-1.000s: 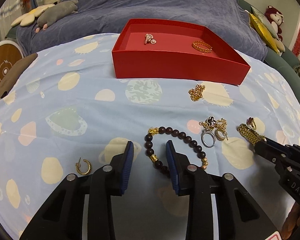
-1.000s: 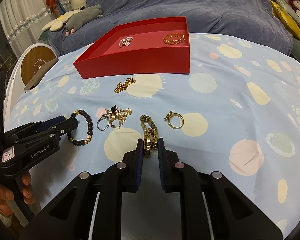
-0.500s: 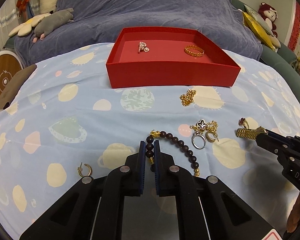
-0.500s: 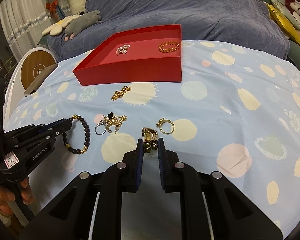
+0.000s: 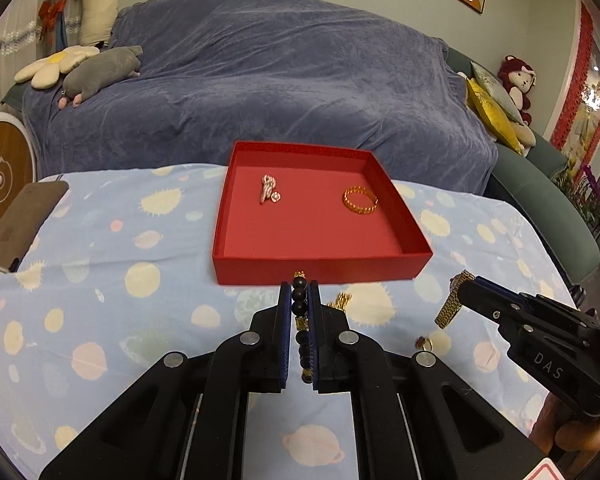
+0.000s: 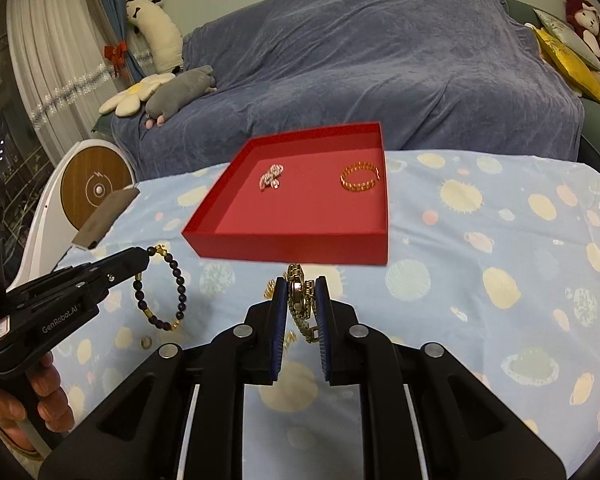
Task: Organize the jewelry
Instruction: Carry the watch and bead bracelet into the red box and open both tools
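My left gripper (image 5: 299,292) is shut on a dark bead bracelet (image 5: 300,304) with gold beads, and the loop hangs above the spotted cloth (image 5: 100,272). From the right wrist view that bracelet (image 6: 180,292) dangles from the left gripper (image 6: 140,258). My right gripper (image 6: 300,284) is shut on a gold watch (image 6: 298,298), also lifted; its band (image 5: 450,308) hangs below the right gripper (image 5: 466,288). Just beyond both stands the red box (image 5: 320,270) with a pearl piece (image 5: 269,192) and a gold bangle (image 5: 360,201) inside.
A gold chain (image 5: 342,300) and a red-stone ring (image 5: 424,343) lie on the cloth near the box. A small earring (image 6: 145,343) lies lower left. A brown case (image 5: 24,224) rests at the cloth's left edge. A blue-covered sofa (image 5: 280,92) stands behind.
The left jaws closed on the bead bracelet. Both grippers then rose off the cloth with their pieces, and the red box now sits closer ahead.
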The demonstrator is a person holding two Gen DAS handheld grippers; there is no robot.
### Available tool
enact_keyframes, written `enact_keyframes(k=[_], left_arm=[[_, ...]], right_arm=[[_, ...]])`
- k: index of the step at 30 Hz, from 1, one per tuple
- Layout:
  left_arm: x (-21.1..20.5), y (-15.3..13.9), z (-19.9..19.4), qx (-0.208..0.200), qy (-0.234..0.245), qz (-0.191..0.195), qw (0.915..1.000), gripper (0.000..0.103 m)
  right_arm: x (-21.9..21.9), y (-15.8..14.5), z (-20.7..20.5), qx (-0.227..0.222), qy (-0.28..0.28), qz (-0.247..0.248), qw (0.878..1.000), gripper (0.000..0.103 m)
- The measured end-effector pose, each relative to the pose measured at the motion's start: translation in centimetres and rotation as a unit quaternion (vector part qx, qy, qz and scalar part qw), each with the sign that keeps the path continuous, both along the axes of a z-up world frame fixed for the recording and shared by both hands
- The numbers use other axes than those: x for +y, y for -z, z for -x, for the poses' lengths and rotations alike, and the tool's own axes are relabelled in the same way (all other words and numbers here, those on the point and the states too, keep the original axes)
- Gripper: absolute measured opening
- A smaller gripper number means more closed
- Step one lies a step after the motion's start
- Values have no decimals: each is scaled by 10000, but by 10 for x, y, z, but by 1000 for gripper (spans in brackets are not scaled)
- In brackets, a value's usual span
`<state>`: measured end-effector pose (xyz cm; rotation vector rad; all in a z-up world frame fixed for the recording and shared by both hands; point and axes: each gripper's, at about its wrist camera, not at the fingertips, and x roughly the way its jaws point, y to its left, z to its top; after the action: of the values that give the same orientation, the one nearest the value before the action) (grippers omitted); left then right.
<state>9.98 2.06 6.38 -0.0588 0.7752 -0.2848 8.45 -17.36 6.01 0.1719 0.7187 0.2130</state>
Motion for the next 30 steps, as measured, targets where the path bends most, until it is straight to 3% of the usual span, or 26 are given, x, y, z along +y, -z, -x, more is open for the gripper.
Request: enact_keyframes(k=[4,8,14,19,22,24,26,30], left_arm=[[-4,-13,-37,-98,10,-56,9999,5],[-10,-12,-84,-84,-36,-99,9999,5],[-15,7,-142,-10,-235,-102,9997,5],[-12,32,-166,165,-306,-60,9994,6],[-6,37,-171,302,-397,-33,9987,15],[1,31,-166,263,-475,-38,9985,33],[9,21,-153,163,-530,-36,9985,42],[29,-1,-112,-73,-558,-28,9984,57]], right_arm=[[-4,-25,-36,-256,22,-70,9996,14],[-1,-28,-81,-304,28,-127,9995,13],[2,4,-133,-49,73,-20,10000,14],[-4,30,-151,252,115,112,9996,15],[-5,26,-144,122,200,169,9996,18],[-7,15,-130,-14,213,140,9997,27],[-10,5,-116,-103,201,40,9997,39],[-12,-9,-79,-204,138,22,9997,46]])
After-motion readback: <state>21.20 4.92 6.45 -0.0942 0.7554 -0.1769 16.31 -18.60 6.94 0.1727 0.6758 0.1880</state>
